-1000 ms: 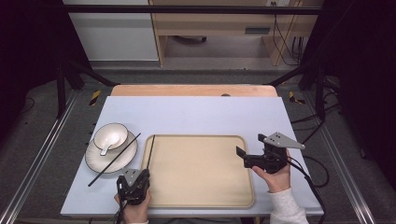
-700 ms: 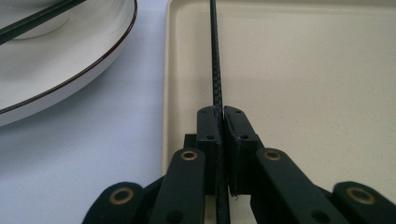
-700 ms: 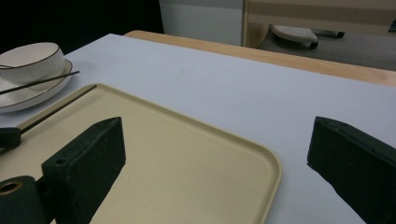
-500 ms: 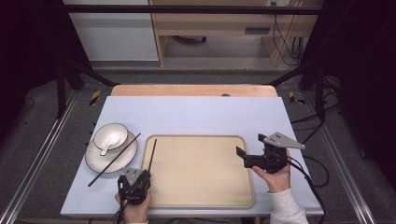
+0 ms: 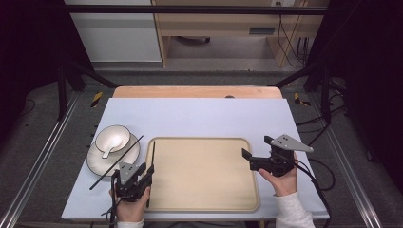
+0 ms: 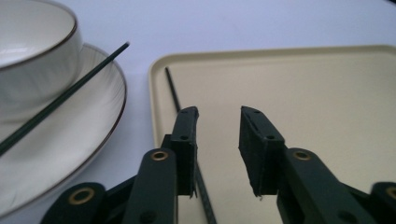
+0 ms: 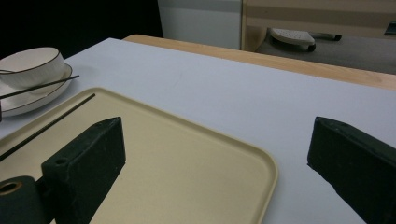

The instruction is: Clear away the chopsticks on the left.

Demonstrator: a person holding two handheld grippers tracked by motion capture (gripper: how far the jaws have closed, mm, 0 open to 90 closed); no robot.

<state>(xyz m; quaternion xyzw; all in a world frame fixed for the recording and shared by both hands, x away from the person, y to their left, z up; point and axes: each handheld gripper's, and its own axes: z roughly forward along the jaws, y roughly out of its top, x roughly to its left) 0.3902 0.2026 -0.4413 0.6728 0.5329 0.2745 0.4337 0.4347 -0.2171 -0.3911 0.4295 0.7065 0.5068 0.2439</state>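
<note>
High view, left gripper (image 5: pixel 145 173) open beside chopstick (image 5: pixel 151 159)

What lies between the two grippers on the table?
In the high view, the tray lies between the left gripper and the right gripper. One chopstick lies along its left edge, by the left gripper; the rest of the tray is bare.

You're working at a pale lavender table (image 5: pixel 199 116) w/ a wood strip (image 5: pixel 197 92) along its far edge. Upper centre, a light wood cabinet (image 5: pixel 223 28) is standing beside a white panel (image 5: pixel 114 33). Grey floor (image 5: pixel 43 128) is showing either side; both top corners are sitting in dark.
</note>
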